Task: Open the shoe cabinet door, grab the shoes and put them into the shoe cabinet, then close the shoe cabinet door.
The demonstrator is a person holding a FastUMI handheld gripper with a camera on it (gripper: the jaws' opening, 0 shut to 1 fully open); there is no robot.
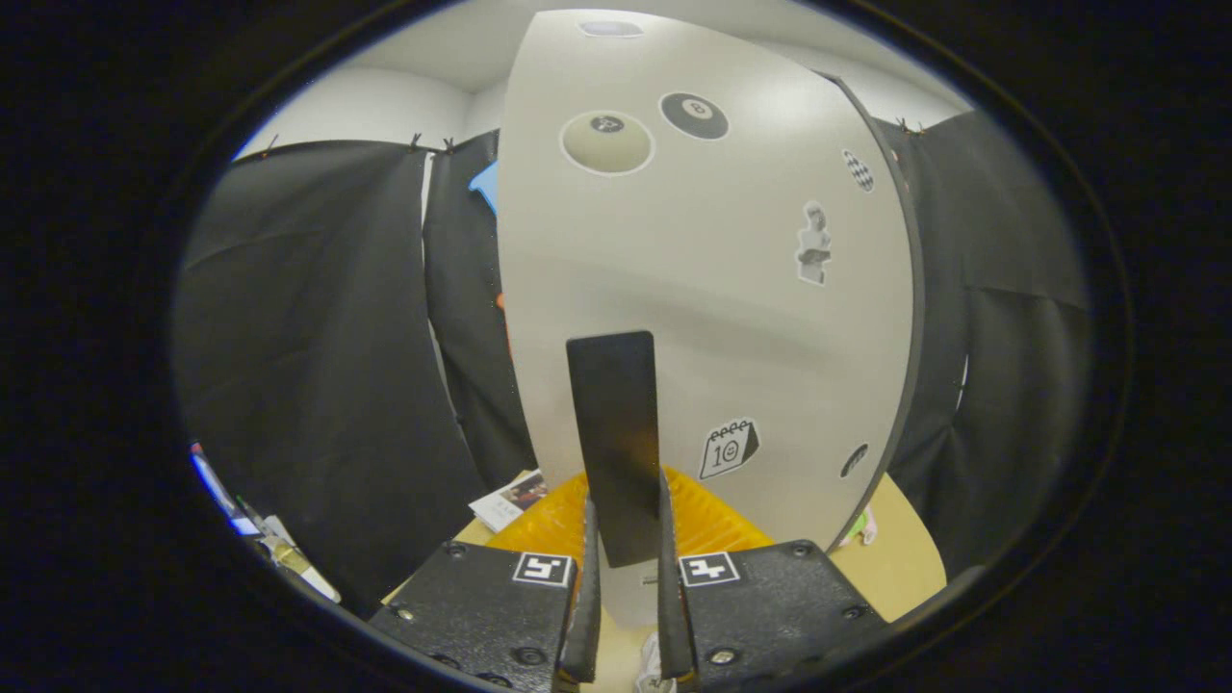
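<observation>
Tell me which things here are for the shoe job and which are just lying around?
For the job:
- white cabinet door
- its black handle, gripped between the gripper fingers

Just lying about:
- stickers on the door
- booklet on the tan table
- orange ridged thing

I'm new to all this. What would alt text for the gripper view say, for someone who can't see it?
The gripper is shut on the dark handle of a pale cabinet door decorated with stickers. Beyond the door lie an orange mat on a table and black cloth.
</observation>
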